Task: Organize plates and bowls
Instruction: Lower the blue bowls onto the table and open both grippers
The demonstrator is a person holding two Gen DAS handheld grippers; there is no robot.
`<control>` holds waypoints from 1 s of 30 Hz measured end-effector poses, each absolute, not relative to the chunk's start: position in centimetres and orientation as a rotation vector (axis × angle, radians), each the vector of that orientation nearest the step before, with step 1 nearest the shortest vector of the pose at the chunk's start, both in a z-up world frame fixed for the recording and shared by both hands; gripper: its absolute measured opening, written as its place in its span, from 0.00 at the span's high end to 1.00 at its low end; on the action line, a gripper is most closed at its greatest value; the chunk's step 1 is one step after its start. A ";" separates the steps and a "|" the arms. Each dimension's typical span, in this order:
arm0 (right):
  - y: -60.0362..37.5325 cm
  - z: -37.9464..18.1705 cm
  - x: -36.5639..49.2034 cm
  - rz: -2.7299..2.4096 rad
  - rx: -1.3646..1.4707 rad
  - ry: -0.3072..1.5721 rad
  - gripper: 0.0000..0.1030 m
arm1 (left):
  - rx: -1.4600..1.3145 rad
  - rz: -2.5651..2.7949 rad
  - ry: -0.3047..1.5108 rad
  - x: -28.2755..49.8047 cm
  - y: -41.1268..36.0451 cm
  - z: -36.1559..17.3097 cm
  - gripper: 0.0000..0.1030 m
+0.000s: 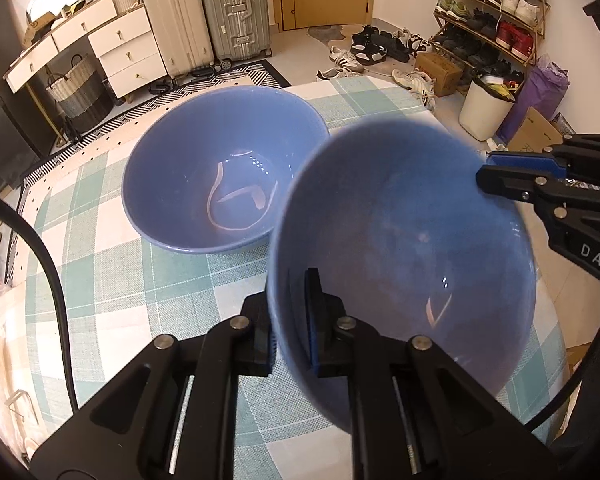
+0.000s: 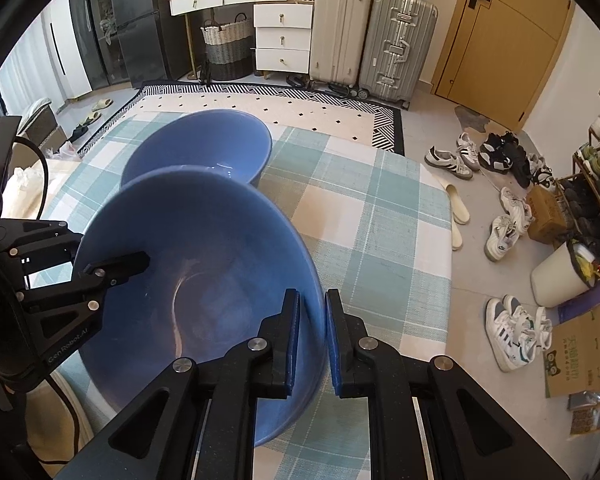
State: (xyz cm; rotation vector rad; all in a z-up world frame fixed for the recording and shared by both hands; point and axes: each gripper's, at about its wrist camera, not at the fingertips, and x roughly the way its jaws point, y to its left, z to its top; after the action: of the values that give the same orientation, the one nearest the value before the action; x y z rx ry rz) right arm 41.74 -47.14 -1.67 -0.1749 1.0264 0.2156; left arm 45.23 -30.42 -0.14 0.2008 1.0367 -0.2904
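Jaws of the left gripper (image 1: pixel 290 320) clamp the near rim of a blue bowl (image 1: pixel 404 248); the right gripper (image 2: pixel 312 336) pinches its opposite rim. Held bowl hangs tilted above the checked tablecloth (image 2: pixel 372 216), overlapping a second blue bowl (image 1: pixel 220 168) resting there.

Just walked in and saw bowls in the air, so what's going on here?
A person is holding one blue bowl above the checked tablecloth with two tools: the left hand-held gripper and the right hand-held gripper each pinch its rim on opposite sides. A second blue bowl sits on the table just beyond it.
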 end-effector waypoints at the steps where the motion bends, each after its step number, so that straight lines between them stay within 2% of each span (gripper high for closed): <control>1: -47.3 -1.7 41.7 0.211 -0.175 1.027 0.89 | 0.201 -0.291 1.040 45.3 -30.5 -0.3 0.90; 6: -47.9 -1.8 41.7 0.195 -0.171 1.036 0.89 | 0.201 -0.285 1.061 45.6 -30.3 -1.1 0.89; 11: -47.9 -1.6 41.5 0.203 -0.157 1.039 0.86 | 0.189 -0.275 1.063 45.7 -29.8 -1.3 0.80; 15: -47.5 -1.1 41.4 0.228 -0.136 1.031 0.79 | 0.180 -0.269 1.051 45.7 -29.3 -1.1 0.58; 17: -47.4 -0.9 41.4 0.250 -0.118 1.029 0.78 | 0.171 -0.269 1.045 45.7 -28.9 -0.9 0.57; 20: -46.9 -0.6 41.4 0.260 -0.112 1.023 0.74 | 0.156 -0.262 1.034 45.6 -28.3 -0.5 0.43; 22: -46.6 -0.4 41.5 0.268 -0.105 1.020 0.65 | 0.148 -0.260 1.026 45.6 -27.8 -0.3 0.34; 23: -46.5 -0.4 41.5 0.275 -0.097 1.020 0.62 | 0.144 -0.259 1.023 45.5 -27.7 -0.2 0.33; 24: -46.4 -0.4 41.6 0.280 -0.087 1.019 0.54 | 0.139 -0.257 1.022 45.6 -27.5 -0.1 0.30; 28: -46.1 -0.2 42.1 0.281 -0.073 1.012 0.34 | 0.130 -0.246 1.021 45.7 -26.6 0.4 0.28; 30: -45.9 -0.1 42.3 0.286 -0.069 1.011 0.29 | 0.124 -0.243 1.022 45.9 -26.2 0.4 0.27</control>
State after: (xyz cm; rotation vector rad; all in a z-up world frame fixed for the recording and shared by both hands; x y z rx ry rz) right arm 42.31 -45.93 -0.14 -0.0685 1.0111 0.2864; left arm 45.87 -26.17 0.45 0.1238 1.0219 -0.2432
